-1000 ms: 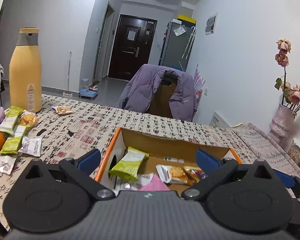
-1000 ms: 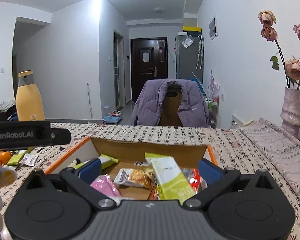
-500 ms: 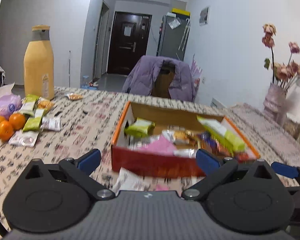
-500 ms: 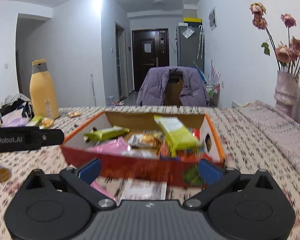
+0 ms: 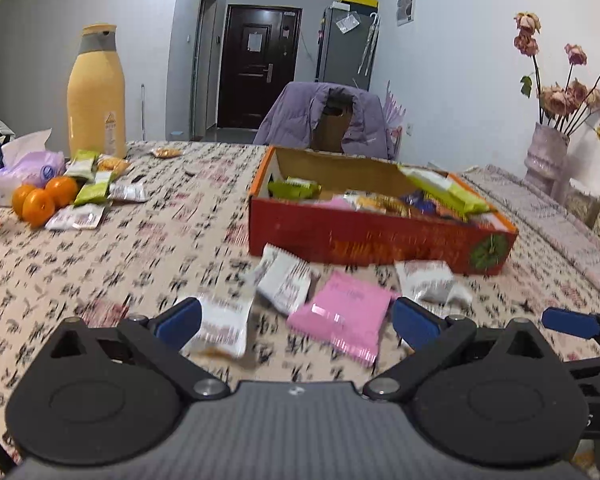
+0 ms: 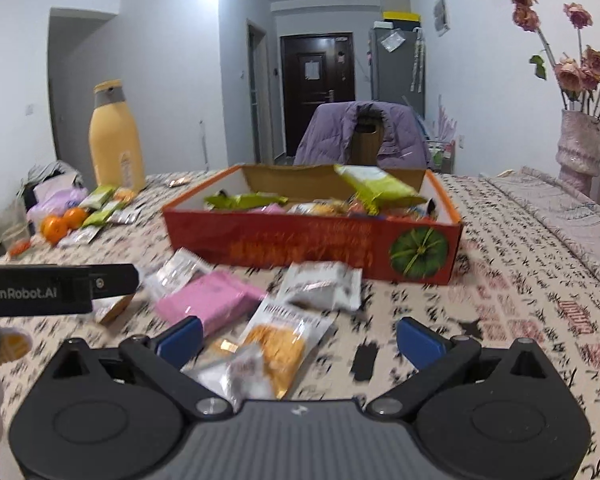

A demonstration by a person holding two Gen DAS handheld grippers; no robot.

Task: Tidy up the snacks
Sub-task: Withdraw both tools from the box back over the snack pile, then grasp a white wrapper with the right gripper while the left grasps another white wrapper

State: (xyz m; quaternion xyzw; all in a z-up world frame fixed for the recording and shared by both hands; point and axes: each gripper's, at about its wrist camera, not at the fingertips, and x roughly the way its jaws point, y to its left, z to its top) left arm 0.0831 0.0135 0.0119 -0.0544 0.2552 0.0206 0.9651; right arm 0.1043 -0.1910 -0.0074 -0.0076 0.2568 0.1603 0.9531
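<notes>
An open red and orange cardboard box (image 5: 364, 236) (image 6: 300, 244) holds several snack packets on the patterned tablecloth. In front of it lie loose packets: a pink one (image 5: 344, 316) (image 6: 208, 302), white ones (image 5: 286, 280) (image 6: 320, 286) and an orange-printed one (image 6: 280, 344). My left gripper (image 5: 296, 322) is open and empty, low over the cloth, with a white packet (image 5: 220, 326) by its left finger. My right gripper (image 6: 300, 334) is open and empty too, with the orange-printed packet between its fingers' line. The left gripper's body (image 6: 56, 288) shows at the left of the right wrist view.
At the left stand a tall yellow bottle (image 5: 96, 92), oranges (image 5: 40, 200), green and white packets (image 5: 96, 190) and a tissue pack (image 5: 28, 160). A chair with a purple jacket (image 5: 328, 120) is behind the table. A vase of dried roses (image 6: 580, 148) stands at the right.
Both grippers have drawn back from over the box toward the near side of the table and dropped lower. The loose packets in front of the box have come into view.
</notes>
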